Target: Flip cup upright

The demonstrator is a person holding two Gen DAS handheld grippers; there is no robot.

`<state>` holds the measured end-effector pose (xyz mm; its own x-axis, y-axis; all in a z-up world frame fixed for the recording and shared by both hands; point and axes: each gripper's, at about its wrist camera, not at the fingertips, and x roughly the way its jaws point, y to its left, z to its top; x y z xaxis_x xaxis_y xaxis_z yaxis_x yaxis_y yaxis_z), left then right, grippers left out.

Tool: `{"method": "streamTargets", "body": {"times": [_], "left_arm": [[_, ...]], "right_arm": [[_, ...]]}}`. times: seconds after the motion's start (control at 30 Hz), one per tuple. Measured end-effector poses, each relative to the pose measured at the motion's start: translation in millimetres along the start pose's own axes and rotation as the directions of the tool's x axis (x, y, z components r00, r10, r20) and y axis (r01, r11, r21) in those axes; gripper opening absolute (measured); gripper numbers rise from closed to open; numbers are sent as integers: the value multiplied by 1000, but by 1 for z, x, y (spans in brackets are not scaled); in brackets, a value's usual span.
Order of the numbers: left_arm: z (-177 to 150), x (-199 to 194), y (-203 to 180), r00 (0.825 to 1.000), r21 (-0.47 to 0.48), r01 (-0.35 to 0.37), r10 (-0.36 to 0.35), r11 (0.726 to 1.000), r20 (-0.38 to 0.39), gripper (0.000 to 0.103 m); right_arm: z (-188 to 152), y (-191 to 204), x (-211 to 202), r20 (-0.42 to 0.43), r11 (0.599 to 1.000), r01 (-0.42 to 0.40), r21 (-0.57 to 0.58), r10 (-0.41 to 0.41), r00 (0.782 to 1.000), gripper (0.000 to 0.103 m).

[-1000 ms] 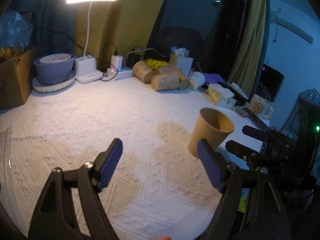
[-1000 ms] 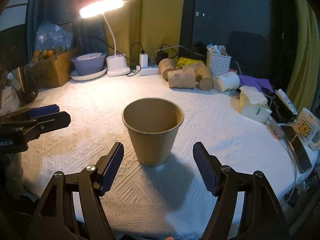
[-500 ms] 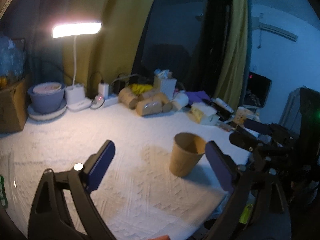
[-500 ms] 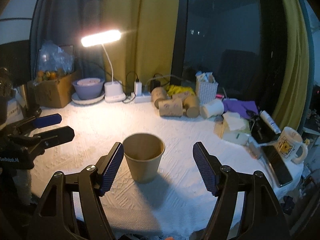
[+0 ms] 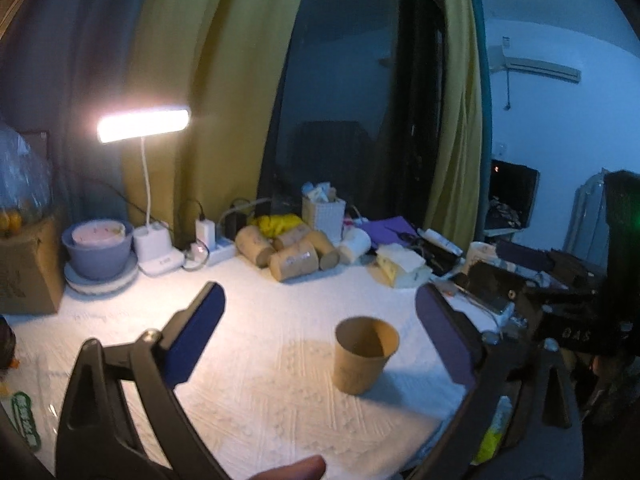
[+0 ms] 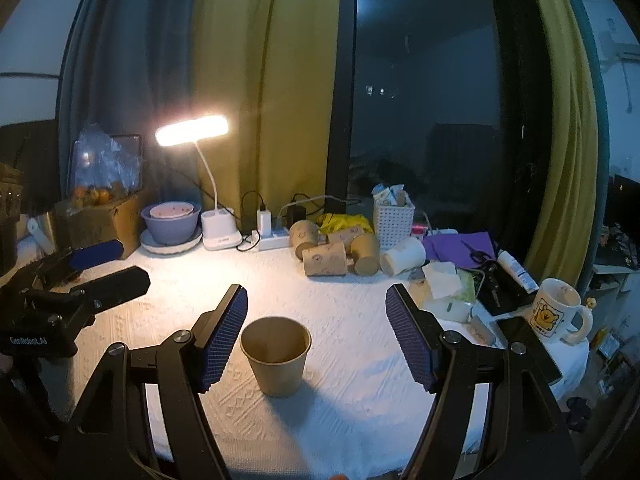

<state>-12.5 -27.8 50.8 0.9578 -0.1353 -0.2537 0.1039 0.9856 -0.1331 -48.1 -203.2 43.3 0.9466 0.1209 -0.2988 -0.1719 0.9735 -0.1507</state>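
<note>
The brown paper cup (image 6: 276, 360) stands on the white textured tablecloth (image 6: 360, 380) near the front edge of the table, its mouth facing up and its long axis vertical, so by the look of it the flip is already done. It seems light, thin-walled and easy to crush or tip, so any further hold is best taken gently across the mid-wall rather than at the soft rim. The right gripper (image 6: 316, 336) hangs near it with fingers wide apart and empty, and the left gripper (image 5: 320, 340) is likewise spread and holds nothing.
</note>
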Motion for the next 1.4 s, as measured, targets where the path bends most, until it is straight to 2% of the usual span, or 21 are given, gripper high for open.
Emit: {"method": "streamTargets", "body": {"times": [0.17, 0.4, 0.83, 1.4], "left_arm": [[-1, -2, -1, 1000, 9, -3, 3, 1000, 10, 97], [-4, 0, 8, 999, -10, -47, 47, 999, 28, 97], [-10, 5, 19, 999, -62, -35, 35, 997, 5, 97], [-12, 9, 16, 1000, -52, -14, 13, 999, -24, 97]], "right_arm": [[1, -2, 2, 7, 1000, 5, 13, -5, 1000, 75], [-1, -1, 12, -13, 1000, 5, 16, -4, 1000, 75], [-4, 1, 19, -32, 1000, -2, 14, 2, 999, 75], [-5, 2, 20, -35, 1000, -1, 14, 2, 999, 75]]}}
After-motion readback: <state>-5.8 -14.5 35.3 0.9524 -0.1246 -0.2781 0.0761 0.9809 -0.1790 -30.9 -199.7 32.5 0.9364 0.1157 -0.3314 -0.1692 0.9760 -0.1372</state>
